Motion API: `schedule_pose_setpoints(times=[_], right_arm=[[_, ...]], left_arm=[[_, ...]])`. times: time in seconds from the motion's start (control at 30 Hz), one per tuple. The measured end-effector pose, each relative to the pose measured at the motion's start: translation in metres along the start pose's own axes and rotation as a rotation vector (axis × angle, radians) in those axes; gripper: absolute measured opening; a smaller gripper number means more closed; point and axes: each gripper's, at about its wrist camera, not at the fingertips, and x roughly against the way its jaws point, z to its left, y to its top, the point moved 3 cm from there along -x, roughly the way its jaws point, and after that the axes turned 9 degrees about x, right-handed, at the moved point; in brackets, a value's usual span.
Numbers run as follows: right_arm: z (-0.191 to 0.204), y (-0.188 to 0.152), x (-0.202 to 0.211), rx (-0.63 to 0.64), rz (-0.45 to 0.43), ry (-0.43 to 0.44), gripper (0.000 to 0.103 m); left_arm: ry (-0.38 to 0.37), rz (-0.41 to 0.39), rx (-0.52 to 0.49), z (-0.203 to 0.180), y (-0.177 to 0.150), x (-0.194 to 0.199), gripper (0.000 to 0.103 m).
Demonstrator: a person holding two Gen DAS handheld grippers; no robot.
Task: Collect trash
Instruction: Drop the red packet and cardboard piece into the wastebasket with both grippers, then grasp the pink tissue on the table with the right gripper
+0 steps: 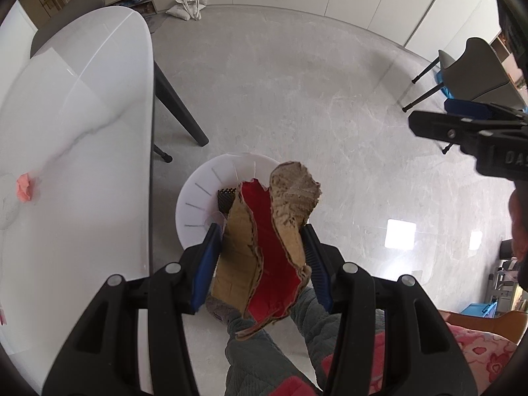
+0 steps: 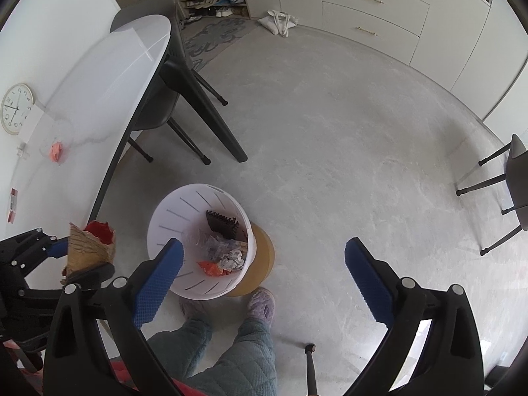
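Left gripper (image 1: 260,257) is clamped on a torn cardboard scrap (image 1: 264,247), its blue pads (image 1: 206,264) pressing both sides; the right gripper (image 2: 264,270) has nothing between its jaws, which stand wide and are opening. Only writing legible on the rig is "DA" in raised letters on the right gripper's black body, seen at the right edge of the left wrist view; the rest is cut off. Numerals ring the face of a white clock (image 2: 16,108) lying on the table's far left part. The scrap is brown outside and red inside, folded into a trough, its long axis running along the fingers away from the camera, the ragged far end pointing down toward the bin (image 1: 198,204). It hangs just above the bin's near rim. That white, slotted bin stands on the floor (image 1: 313,99) on a tan round base (image 2: 264,257), just right of the table, and holds a black ridged piece (image 2: 222,222), crumpled paper and an orange wrapper (image 2: 213,268). A white glossy table (image 1: 82,132) with dark legs fills the left, bearing a pink crumpled scrap (image 1: 24,188). A person's quilted grey-green trousers (image 2: 237,363) and slippers are nearest. Pale marbled flooring runs to white cupboards (image 2: 369,10) at the far wall, with a cloth bag (image 2: 279,21) and a grey chair (image 1: 475,76) at right.
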Motion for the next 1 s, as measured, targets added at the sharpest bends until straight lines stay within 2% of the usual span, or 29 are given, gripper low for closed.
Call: schedule_pose_setpoints(times=[0.2, 0.27, 0.33, 0.43, 0.6, 0.73, 0.87, 1.0], right_arm=[[-0.008, -0.002, 0.000, -0.010, 0.000, -0.009, 0.098], [-0.011, -0.002, -0.001, -0.013, 0.004, -0.014, 0.098], [-0.013, -0.002, -0.001, -0.019, 0.006, -0.015, 0.098], [-0.014, -0.001, 0.002, -0.020, 0.002, -0.019, 0.098], [-0.009, 0.010, 0.012, -0.018, -0.023, -0.014, 0.098], [0.011, 0.031, 0.028, 0.005, -0.075, 0.024, 0.098], [0.056, 0.055, 0.041, 0.069, -0.120, 0.081, 0.098], [0.137, 0.083, 0.036, 0.177, -0.137, 0.182, 0.100]], left_arm=[[0.064, 0.086, -0.037, -0.005, -0.004, -0.057, 0.051], [0.096, 0.117, -0.044, -0.005, -0.006, -0.080, 0.059], [0.117, 0.143, -0.044, -0.005, -0.007, -0.094, 0.072], [0.106, 0.149, -0.022, -0.006, -0.005, -0.093, 0.074], [0.048, 0.017, 0.036, 0.001, 0.011, -0.034, 0.088], [0.027, -0.097, 0.148, 0.036, 0.016, 0.033, 0.095], [0.092, -0.208, 0.301, 0.099, 0.008, 0.094, 0.095], [0.232, -0.277, 0.460, 0.174, -0.014, 0.141, 0.095]])
